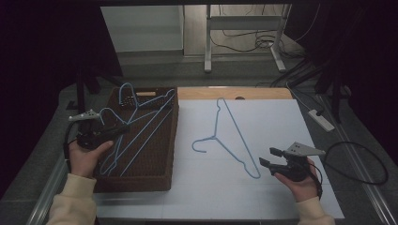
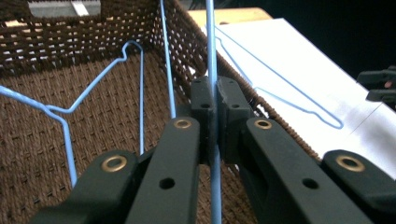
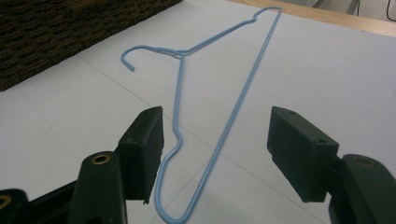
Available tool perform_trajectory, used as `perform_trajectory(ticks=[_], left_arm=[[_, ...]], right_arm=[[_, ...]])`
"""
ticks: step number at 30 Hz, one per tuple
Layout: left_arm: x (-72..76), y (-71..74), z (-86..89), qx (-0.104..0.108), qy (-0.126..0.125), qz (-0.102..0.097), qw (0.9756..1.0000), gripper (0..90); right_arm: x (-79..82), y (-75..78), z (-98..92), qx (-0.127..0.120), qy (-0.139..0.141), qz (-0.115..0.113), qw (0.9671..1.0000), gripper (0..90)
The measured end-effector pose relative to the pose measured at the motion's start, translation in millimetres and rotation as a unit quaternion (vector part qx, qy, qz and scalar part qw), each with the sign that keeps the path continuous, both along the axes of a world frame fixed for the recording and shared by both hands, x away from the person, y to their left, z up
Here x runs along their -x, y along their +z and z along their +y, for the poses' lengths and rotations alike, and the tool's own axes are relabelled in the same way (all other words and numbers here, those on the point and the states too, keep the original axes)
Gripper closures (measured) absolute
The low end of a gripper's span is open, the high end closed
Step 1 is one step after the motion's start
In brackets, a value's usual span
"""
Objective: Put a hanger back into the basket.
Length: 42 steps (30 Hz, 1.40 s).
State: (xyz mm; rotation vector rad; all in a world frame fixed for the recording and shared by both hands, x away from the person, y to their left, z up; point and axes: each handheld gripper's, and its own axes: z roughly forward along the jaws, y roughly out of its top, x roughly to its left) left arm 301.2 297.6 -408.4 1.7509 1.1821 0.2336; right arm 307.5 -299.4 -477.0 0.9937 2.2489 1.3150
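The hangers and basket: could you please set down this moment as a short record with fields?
Surface: white sheet on a table
Basket: brown woven basket at the left, holding blue wire hangers
Left tool: left tool shut on a blue hanger in the basket
Right tool: right tool open, jaws either side of the hanger's near corner, not touching it
Loose hanger: blue hanger on the sheet, flat

Dim room; grey floor (image 1: 155, 63); metal stand legs (image 1: 207, 42); cables (image 1: 244, 40).
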Motion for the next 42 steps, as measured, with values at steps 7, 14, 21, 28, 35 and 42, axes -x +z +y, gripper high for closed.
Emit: perform_trajectory(ticks=[7,14,21,28,35,42], left_arm=[[-8.5,-11.1,-2.6,-0.020,-0.005,0.026,0.9995,86.4],[-15.2,-21.9,-4.7,-0.039,-0.001,0.049,0.9980,86.4],[-21.0,-31.9,-6.0,-0.060,0.013,0.073,0.9954,86.3],[-25.1,-36.4,-6.2,-0.097,0.038,0.100,0.9895,86.3],[-29.4,-42.8,-7.1,-0.134,0.051,0.130,0.9811,85.7],[-31.0,-45.6,-6.2,-0.169,0.080,0.122,0.9747,71.7]], right_arm=[[-0.2,-0.6,0.3,0.001,0.000,0.001,1.0000,37.2],[-0.4,-0.7,0.5,0.003,0.000,0.002,1.0000,37.2],[-0.3,-0.7,0.5,0.003,0.001,0.001,1.0000,37.1],[-0.3,-0.8,0.8,0.003,0.001,0.001,1.0000,37.1],[-0.5,-0.9,0.7,0.004,0.002,0.001,1.0000,37.0],[-0.7,-1.4,1.1,0.004,0.002,0.003,1.0000,36.9]])
